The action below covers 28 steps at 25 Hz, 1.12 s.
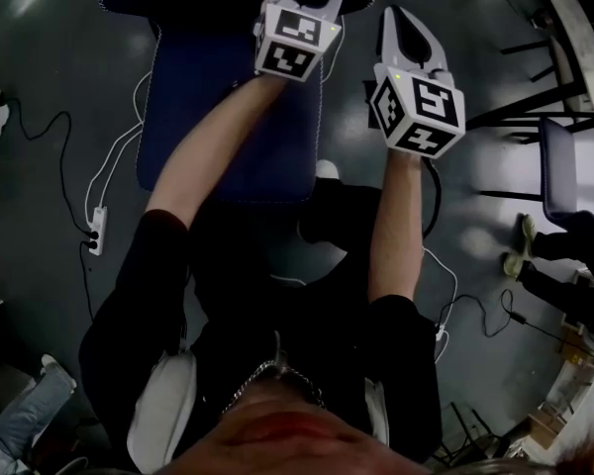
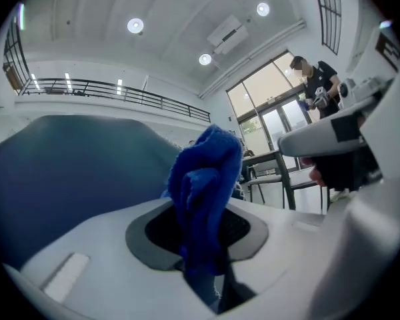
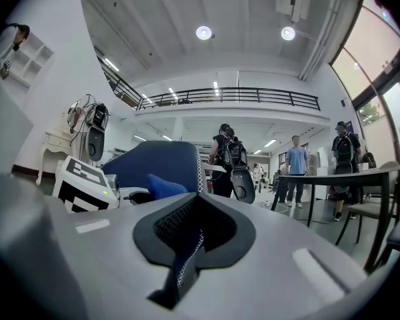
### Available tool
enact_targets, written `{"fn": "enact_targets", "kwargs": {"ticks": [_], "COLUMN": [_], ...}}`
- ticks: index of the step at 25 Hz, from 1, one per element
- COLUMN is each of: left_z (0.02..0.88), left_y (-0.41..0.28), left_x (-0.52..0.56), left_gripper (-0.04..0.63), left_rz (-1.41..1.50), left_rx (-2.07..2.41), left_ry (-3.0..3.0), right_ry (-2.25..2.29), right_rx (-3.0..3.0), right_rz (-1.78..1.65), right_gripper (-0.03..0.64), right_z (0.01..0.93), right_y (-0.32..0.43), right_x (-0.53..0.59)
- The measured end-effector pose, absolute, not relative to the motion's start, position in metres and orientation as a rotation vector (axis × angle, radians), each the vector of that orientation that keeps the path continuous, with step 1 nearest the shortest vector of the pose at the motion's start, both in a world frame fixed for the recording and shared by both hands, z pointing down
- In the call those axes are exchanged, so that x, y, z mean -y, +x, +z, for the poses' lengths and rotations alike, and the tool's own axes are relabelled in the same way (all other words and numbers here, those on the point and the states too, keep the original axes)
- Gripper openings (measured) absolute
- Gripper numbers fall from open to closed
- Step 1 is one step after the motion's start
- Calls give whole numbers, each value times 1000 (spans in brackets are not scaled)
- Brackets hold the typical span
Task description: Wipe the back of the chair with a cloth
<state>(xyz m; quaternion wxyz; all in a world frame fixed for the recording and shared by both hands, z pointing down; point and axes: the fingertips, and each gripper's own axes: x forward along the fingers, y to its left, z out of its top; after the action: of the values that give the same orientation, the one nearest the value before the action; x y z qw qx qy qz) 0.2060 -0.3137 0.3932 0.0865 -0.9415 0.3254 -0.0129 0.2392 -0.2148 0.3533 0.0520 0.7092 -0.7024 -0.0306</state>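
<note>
left gripper (image 2: 200,245) clamping blue cloth (image 2: 207,172), bunched beyond its jaws | right gripper (image 3: 190,245) seemingly pinching chair back (image 3: 153,162) by its stitched edge, steadying it | cloth sitting near back's top, contact unclear | step: likely setting up wipe | next: pressing cloth on, stroking across

The right claw (image 3: 194,204) is pointing, jaws nearly together, toward the blue chair back (image 3: 153,162), while the left claw (image 3: 139,194) is holding a blue cloth (image 3: 164,185) before it.
</note>
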Motion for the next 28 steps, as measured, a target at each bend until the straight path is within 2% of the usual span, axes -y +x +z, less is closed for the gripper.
{"fn": "enact_targets", "kwargs": {"ticks": [3, 7, 23, 28], "left_z": [392, 381, 402, 419], "left_y": [205, 167, -105, -142], "left_x": [303, 300, 370, 385], "left_gripper": [114, 114, 115, 115], "left_rz": [-31, 2, -150, -219], "left_rx": [-918, -982, -1632, -1733], "left_ry": [-2828, -2765, -2386, -2301], "right_ry": [2145, 2110, 1789, 1766], "right_rx": [2146, 2178, 2391, 2394], "right_rz": [-88, -94, -97, -83], "right_gripper": [3, 3, 3, 3], "right_z": [355, 356, 383, 389], "right_y": [240, 225, 116, 113], "right_x": [215, 223, 275, 279]}}
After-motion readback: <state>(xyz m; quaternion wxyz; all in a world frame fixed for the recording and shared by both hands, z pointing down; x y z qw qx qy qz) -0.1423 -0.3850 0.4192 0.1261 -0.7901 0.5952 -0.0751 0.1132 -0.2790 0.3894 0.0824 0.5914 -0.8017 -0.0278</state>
